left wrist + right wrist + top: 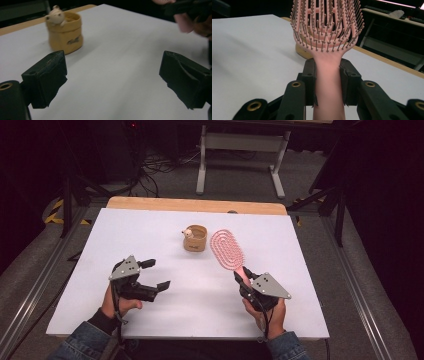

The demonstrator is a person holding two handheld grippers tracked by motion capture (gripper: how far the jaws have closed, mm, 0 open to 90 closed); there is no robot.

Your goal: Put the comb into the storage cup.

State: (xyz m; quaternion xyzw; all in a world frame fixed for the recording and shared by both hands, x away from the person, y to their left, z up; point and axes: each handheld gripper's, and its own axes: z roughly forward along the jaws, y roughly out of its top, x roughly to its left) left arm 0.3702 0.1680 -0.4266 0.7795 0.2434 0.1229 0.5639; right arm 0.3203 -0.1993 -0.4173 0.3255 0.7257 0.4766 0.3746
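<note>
Hairbrush (325, 37) clamped in right claw (328, 82), seemingly near cup (195, 238).

Only marking: dark script word on front wall of yellow cup (65, 32), low on side below small animal figure (55, 15) at cup rim. Motion blur smears letters; word cannot be read. In high view same mark shows as tiny dark smudge on cup front, illegible. No other text, number, label or sign readable.
</note>
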